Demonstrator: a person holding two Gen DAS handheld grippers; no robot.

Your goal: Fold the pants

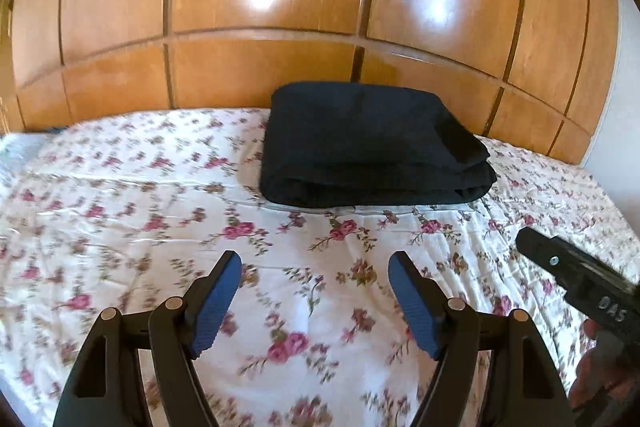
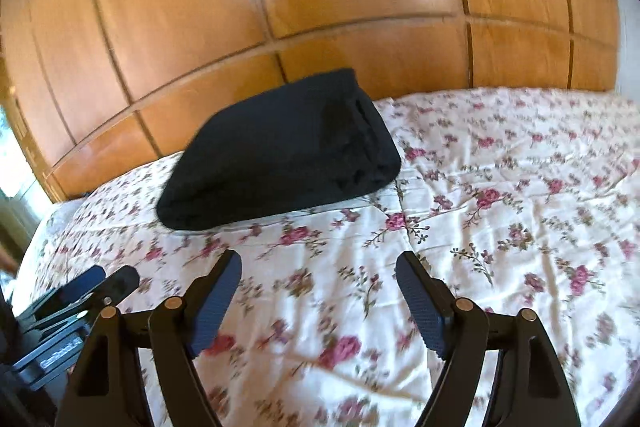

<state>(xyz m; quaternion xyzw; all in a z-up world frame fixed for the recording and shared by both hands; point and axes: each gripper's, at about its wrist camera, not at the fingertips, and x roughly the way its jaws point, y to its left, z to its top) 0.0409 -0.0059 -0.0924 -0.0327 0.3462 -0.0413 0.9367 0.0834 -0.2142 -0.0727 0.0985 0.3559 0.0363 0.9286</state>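
Holding both tools clear looks right: your left tongs [image 1: 315, 301] are spread apart with nothing between the blue pads [image 1: 214, 303], hovering over the floral bedsheet [image 1: 120, 211]. Right tongs [image 2: 319, 303] likewise apart and empty, beside the left ones. Neither touches cloth. Farther out, the pants [image 1: 368, 147] sit as a compact dark stack on the bed, near the wooden headboard [image 1: 280, 7], well apart from both tools. My read: folding is basically done. If you tidy, go for the loose layered edges on the stack's right side [image 2: 360, 147]: come in low, pinch all layers together, square them, let go gently. Don't drag the stack, the sheet wrinkles easily. Frames are motion-blurred, so edge detail is unclear.
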